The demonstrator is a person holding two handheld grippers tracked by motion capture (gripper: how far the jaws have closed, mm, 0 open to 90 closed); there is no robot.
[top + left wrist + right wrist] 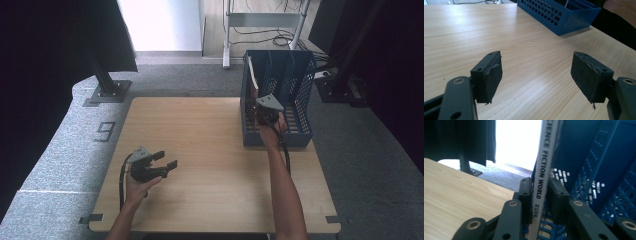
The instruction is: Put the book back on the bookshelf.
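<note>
A thin book (546, 152) with "SCIENCE FICTION WORLD" on its white spine stands upright in the left slot of a blue mesh file rack (300, 90); its top edge (252, 75) sticks up above the rack. My right gripper (540, 195) is shut on the lower spine, a pad on each side, at the rack's near left corner (265, 112). My left gripper (167, 160) rests low over the table's near left part, open, with only bare wood between its pads (536, 75).
The rack (559, 15) stands at the far right of the wooden table (200, 140) and has several upright dividers. Grey carpet surrounds the table. A black stand foot (107, 92) sits off the far left corner, and a metal frame with cables (265, 30) behind.
</note>
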